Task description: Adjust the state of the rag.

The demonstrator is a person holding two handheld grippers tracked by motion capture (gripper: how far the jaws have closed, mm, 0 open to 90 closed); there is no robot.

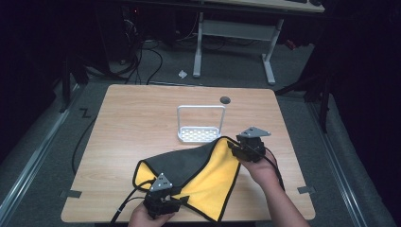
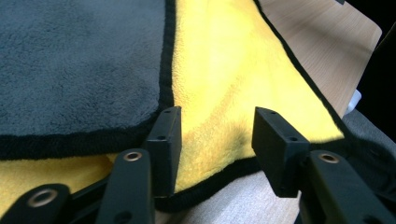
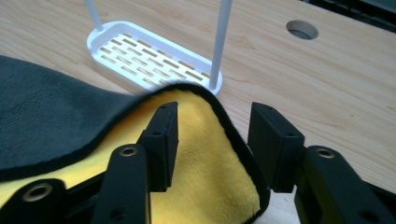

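Note:
A cloth, yellow (image 1: 213, 177) on one side and dark grey (image 1: 182, 163) on the other with black edging, lies partly folded over on the wooden table (image 1: 142, 118). My left gripper (image 1: 182, 201) is at the cloth's near edge. Its jaws stand open (image 2: 215, 135) over the yellow face (image 2: 219, 65), beside the grey flap (image 2: 79, 65). My right gripper (image 1: 232, 147) is at the cloth's far right corner. Its jaws are open (image 3: 212, 135) too, and the yellow corner (image 3: 205, 182) lies between them without being pinched.
A white rack (image 1: 201, 135) with a slotted base (image 3: 149, 58) and a tall wire loop stands just beyond the cloth, close to the right gripper. A round cable hole (image 1: 225, 100) sits farther back. The table's near edge runs just behind the left gripper. Desks and cables lie beyond the table.

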